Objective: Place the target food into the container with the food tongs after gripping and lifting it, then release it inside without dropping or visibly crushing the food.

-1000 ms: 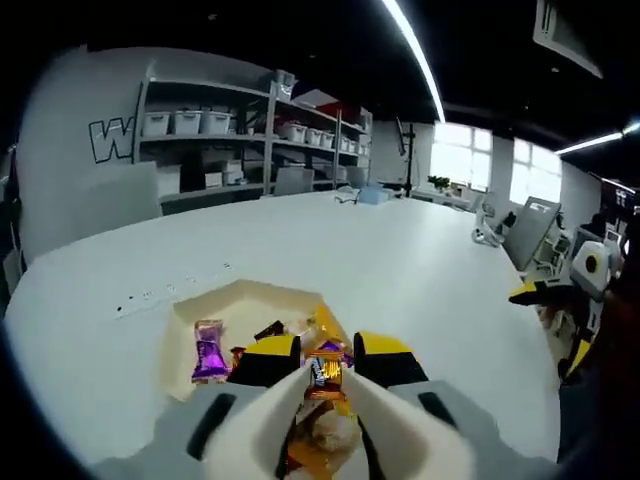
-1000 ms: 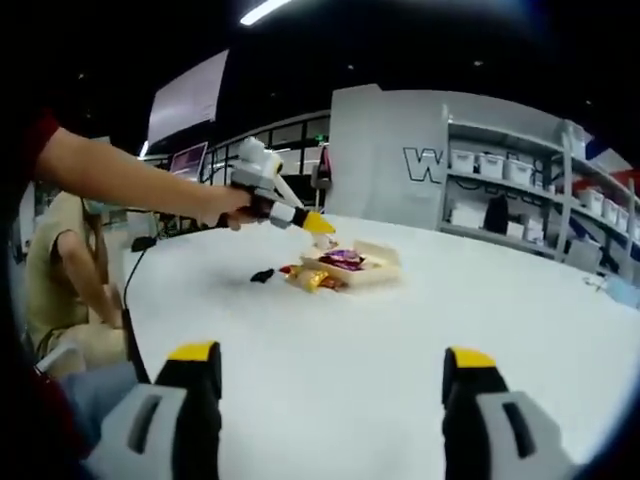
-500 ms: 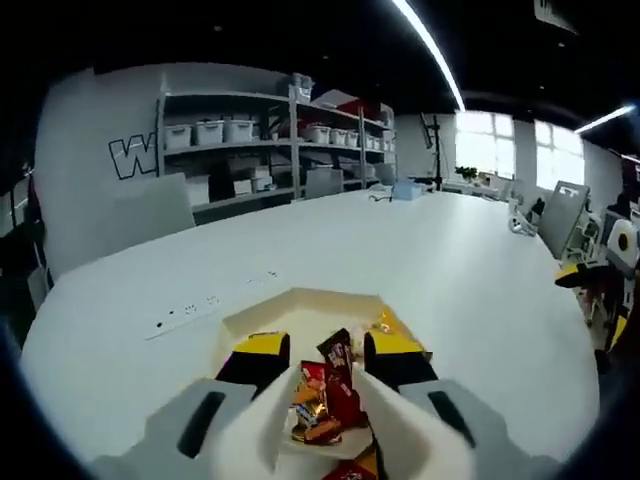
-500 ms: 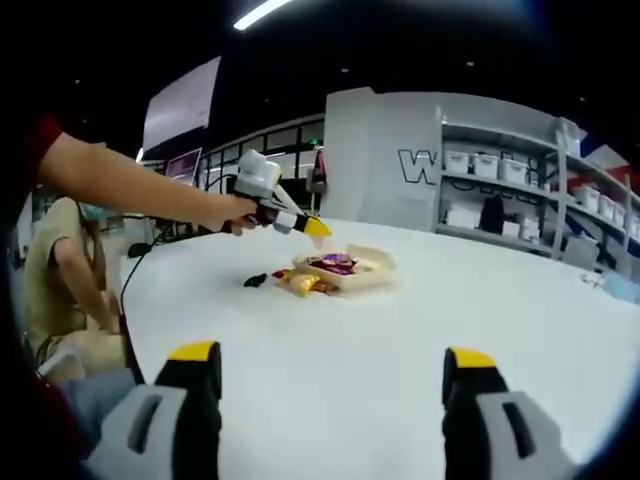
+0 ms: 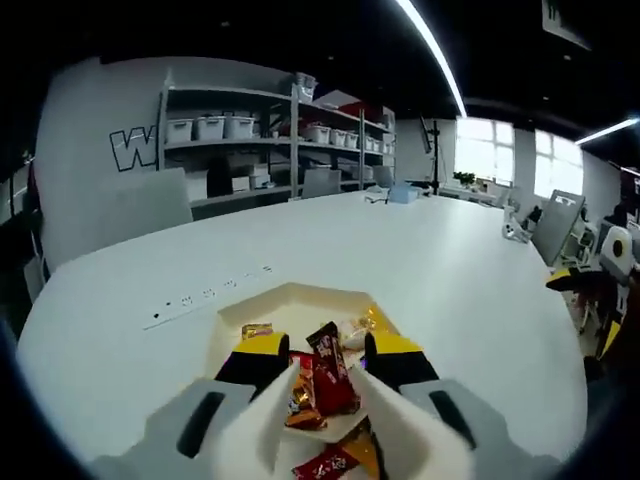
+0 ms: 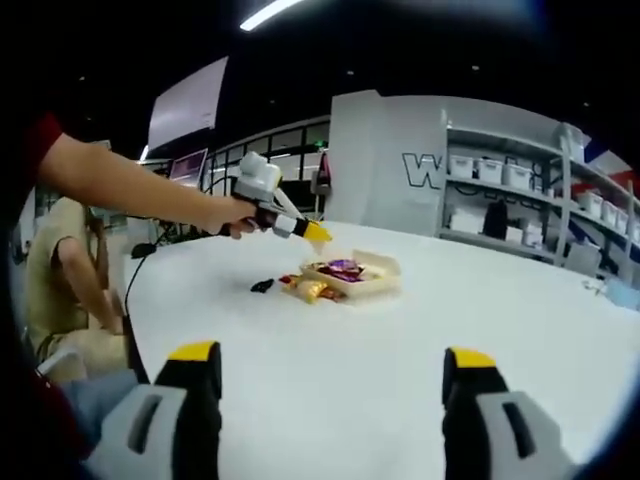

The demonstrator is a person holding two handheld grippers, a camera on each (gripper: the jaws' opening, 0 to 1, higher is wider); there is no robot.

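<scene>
My left gripper [image 5: 327, 346] is shut on white food tongs [image 5: 262, 425], whose arms run forward between its yellow-tipped jaws. A red wrapped candy [image 5: 332, 368] stands between the tong tips, apparently pinched, above the cream container [image 5: 290, 293]. The container holds a few wrapped candies [image 5: 256, 330]. In the right gripper view, a hand holds the left gripper [image 6: 268, 205] just over the container [image 6: 382, 272]. My right gripper [image 6: 332, 356] hangs open above bare table, far from the container, with nothing between its jaws.
Loose orange and red wrappers [image 6: 308, 289] and a small black item [image 6: 262, 285] lie on the white table [image 6: 420, 340] beside the container. A seated person [image 6: 60, 285] is at the table's left edge. Shelves with bins [image 5: 250, 140] line the far wall.
The left gripper view has shifted from the loose pile beside the container to above the container. A red candy now stands between the tong tips instead of an orange one. The right gripper stayed put.
</scene>
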